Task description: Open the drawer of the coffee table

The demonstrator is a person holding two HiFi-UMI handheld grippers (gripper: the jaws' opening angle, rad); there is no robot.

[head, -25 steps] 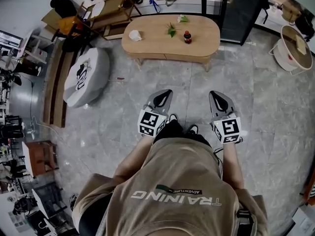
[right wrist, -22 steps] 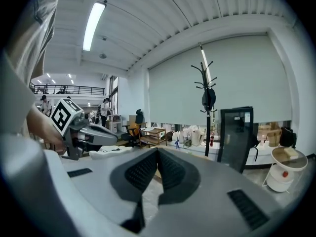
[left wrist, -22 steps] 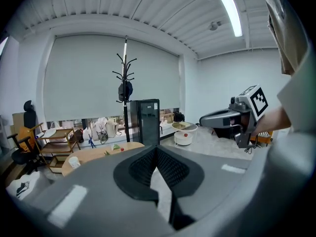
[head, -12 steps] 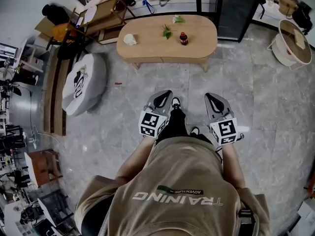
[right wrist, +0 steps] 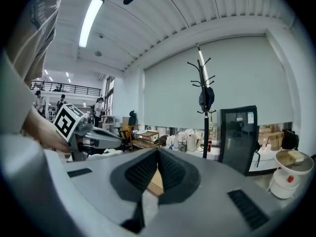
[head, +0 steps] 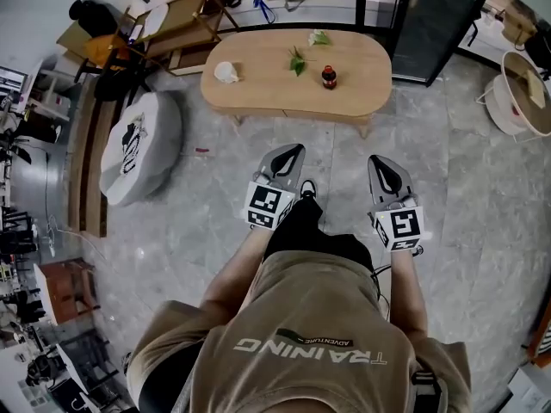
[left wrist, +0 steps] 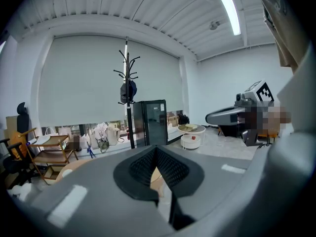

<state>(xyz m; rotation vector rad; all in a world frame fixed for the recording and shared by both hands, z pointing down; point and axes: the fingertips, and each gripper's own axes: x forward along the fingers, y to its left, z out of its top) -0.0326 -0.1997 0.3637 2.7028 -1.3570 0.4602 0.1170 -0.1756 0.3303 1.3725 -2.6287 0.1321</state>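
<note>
- Closest to me is my brown shirt (head: 310, 317); my black shoe (head: 306, 193) peeks out between my two tools;
- My left gripper (head: 294, 151) is pressed together; its black bumpy pads (left wrist: 173, 171) meet at the tip and nothing is between them; it is up off the floor and points toward the table;
- My right gripper (head: 377, 160) is pressed together too; its pads (right wrist: 140, 174) touch and it holds nothing; it is level with the left one, well apart from it, and points the same way;
- Grey stone floor (head: 448, 170) lies between my tools and the table; neither tool touches the table;
- The coffee table (head: 267, 89) is straight ahead, past both tips; it is low, made of light wood, long with round ends, and stands on short legs;
- Its front band (head: 297, 112) faces me and looks flat and shut; the drawer's lines are too small for me to see;
- On top stand a small dark bottle (head: 328, 77) with red on it, a green sprig (head: 299, 56) and a white crumpled lump (head: 226, 72);
- To the left of the table sits a big round white seat (head: 129, 144) with a black drawing on it;
- Behind the table are a wooden cart (head: 176, 24) and a tall black cabinet (head: 439, 20); a black coat stand (left wrist: 127, 83) is beside that cabinet
</note>
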